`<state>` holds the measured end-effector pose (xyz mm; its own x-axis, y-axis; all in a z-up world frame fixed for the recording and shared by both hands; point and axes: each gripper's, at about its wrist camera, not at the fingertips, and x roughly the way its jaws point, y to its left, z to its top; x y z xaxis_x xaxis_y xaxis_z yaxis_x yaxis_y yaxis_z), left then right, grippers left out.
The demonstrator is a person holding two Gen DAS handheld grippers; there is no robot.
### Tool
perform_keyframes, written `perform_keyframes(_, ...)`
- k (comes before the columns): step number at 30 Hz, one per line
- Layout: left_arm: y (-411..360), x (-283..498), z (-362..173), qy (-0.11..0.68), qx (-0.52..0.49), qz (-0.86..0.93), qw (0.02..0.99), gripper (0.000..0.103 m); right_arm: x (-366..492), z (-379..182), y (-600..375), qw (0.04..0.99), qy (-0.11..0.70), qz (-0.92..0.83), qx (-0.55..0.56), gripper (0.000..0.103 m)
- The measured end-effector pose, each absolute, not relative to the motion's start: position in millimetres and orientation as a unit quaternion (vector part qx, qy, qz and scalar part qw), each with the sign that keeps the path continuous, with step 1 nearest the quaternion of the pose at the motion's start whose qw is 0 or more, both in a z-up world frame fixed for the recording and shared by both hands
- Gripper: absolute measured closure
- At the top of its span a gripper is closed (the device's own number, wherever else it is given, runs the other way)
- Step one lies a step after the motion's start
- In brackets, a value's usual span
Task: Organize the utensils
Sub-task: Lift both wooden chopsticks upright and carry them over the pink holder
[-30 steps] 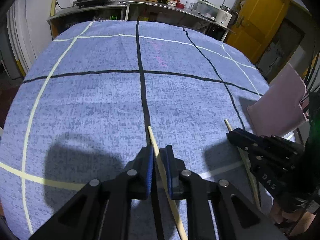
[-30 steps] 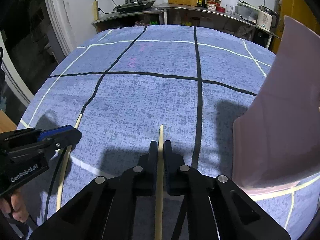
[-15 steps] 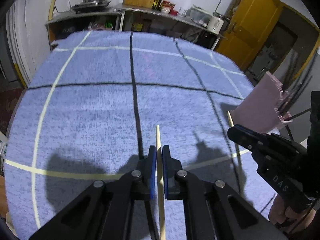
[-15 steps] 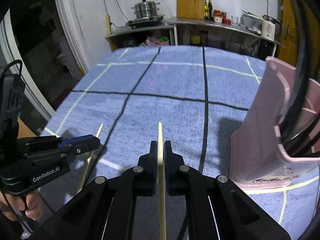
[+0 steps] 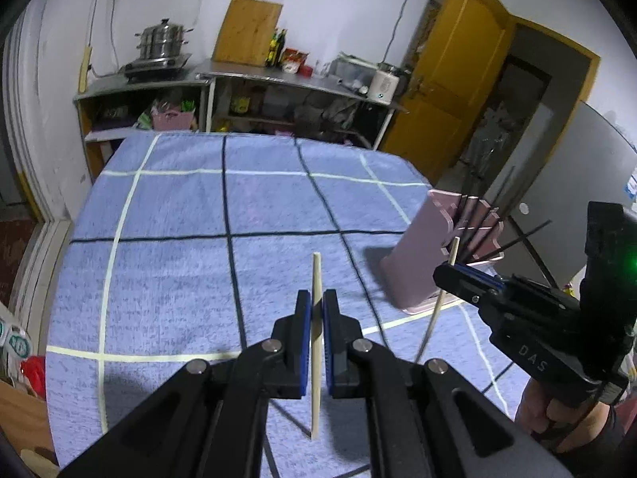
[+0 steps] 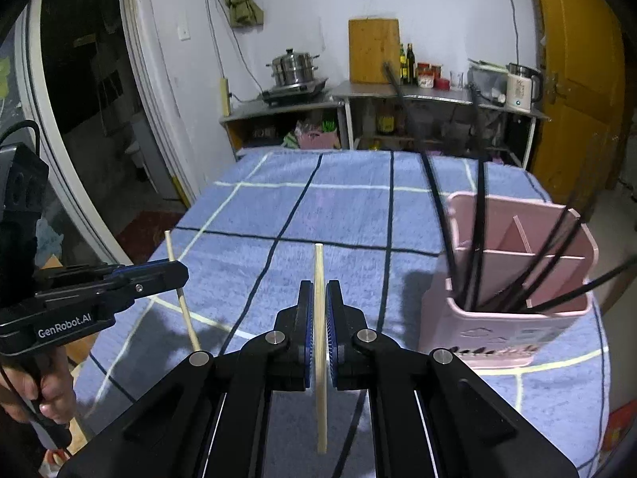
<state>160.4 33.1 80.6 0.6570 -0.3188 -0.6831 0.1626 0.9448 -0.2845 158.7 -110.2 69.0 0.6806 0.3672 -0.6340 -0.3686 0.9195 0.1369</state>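
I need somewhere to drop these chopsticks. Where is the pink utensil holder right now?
The pink utensil holder stands on the blue checked cloth at the right of the right wrist view, beside the right gripper, with black chopsticks in it.

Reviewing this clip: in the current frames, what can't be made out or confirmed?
- Floor of the pink plastic divided utensil holder: hidden by its own walls in the right wrist view, so where the black chopsticks rest is unknown.
- Lower end of the pale wooden chopstick in the right hand-held gripper: its tip overlaps the gripper frame.
- Left hand-held gripper on its wooden chopstick: pad contact unclear.
- Shelf items in the background: too small.
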Motion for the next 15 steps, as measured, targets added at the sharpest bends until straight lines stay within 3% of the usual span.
perform_keyframes(15, -2.7, 152.2, 116.4, 0.376, -0.087, -0.178, 0.905, 0.097, 127.9, 109.8, -152.6, 0.936, 0.306, 0.173, 0.013, 0.097)
